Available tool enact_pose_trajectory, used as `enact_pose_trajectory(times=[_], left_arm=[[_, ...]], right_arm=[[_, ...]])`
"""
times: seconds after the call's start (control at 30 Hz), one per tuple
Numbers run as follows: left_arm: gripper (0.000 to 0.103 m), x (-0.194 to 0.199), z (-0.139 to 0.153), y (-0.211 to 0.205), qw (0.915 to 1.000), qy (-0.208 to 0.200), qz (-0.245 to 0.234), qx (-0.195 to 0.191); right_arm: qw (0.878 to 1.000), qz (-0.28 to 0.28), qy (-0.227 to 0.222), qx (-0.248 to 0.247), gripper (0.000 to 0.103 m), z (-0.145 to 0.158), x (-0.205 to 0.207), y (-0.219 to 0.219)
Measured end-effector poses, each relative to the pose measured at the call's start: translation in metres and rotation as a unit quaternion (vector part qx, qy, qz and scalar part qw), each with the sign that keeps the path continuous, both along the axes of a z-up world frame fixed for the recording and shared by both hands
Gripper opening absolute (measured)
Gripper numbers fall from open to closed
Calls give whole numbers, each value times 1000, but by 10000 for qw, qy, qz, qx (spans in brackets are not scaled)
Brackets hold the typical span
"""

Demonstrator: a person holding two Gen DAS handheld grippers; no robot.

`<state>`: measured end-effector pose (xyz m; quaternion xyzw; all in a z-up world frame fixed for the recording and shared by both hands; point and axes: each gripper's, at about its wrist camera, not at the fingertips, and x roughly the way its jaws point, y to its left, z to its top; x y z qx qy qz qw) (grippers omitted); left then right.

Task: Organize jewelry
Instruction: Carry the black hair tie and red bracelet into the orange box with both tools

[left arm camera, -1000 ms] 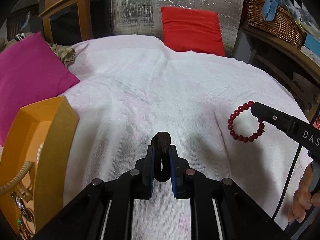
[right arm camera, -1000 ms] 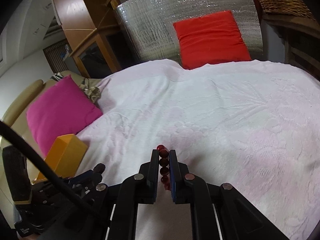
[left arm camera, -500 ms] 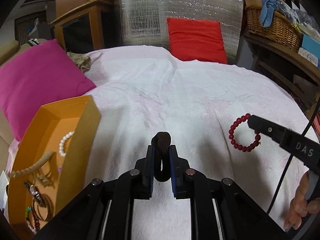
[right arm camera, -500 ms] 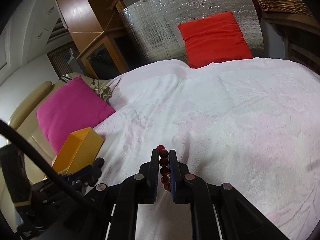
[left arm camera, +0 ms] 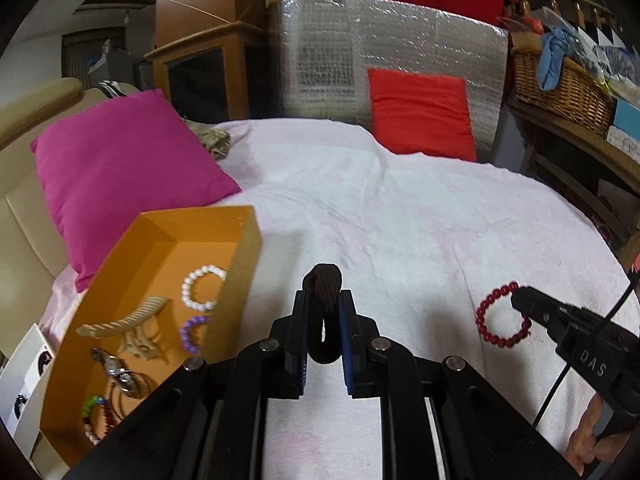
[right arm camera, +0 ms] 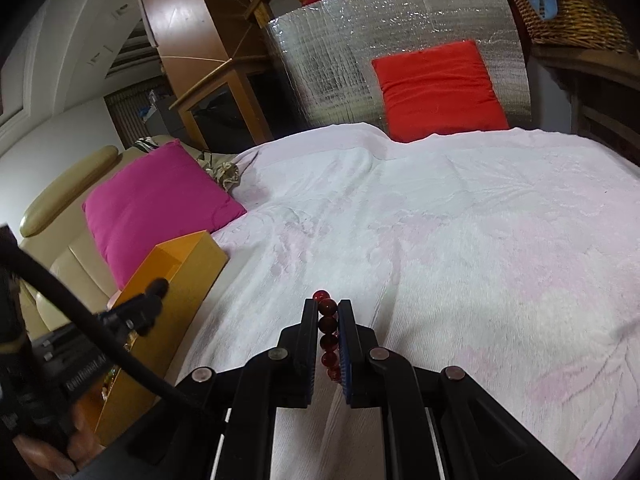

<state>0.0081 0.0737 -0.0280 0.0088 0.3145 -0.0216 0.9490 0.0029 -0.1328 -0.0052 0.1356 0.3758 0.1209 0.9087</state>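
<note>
My left gripper (left arm camera: pixel 324 300) is shut on a dark brown fabric band (left arm camera: pixel 326 312), held above the white bedspread just right of the orange box (left arm camera: pixel 236 248). The box holds a white pearl bracelet (left arm camera: pixel 202 292), a purple bead bracelet (left arm camera: pixel 190 332), a beige hair claw (left arm camera: pixel 120 324) and several other pieces. My right gripper (right arm camera: pixel 329 308) is shut on a red bead bracelet (right arm camera: pixel 327 326); in the left wrist view that bracelet (left arm camera: pixel 502 322) hangs from the right gripper's tip (left arm camera: pixel 520 300) over the bed. The left gripper (right arm camera: pixel 154 292) shows beside the box (right arm camera: pixel 188 264) in the right wrist view.
A magenta pillow (left arm camera: pixel 124 180) lies behind the box. A red pillow (left arm camera: pixel 420 114) leans on a silver foil panel (left arm camera: pixel 320 52) at the back. A wicker basket (left arm camera: pixel 560 84) sits on a shelf at right. A beige sofa (right arm camera: pixel 60 196) is at left.
Both grippers have lifted and drawn back, still holding their pieces. The left gripper has moved toward the orange box, so more of its inside shows.
</note>
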Motion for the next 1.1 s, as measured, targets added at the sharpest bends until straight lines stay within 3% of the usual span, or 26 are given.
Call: enact_pose_trajectory(times=[0.33, 0.67, 1.1], left_arm=[[14, -17, 22, 45, 9984, -321, 460, -108], [15, -32, 28, 99, 9929, -545, 1055, 7], [15, -38, 17, 144, 9890, -398, 1424, -101]], right_arm=[[9996, 265, -104, 81, 11, 17, -13, 35], [9948, 930, -421, 49, 11, 47, -12, 107], [9863, 1538, -523, 271, 11, 62, -2, 187]])
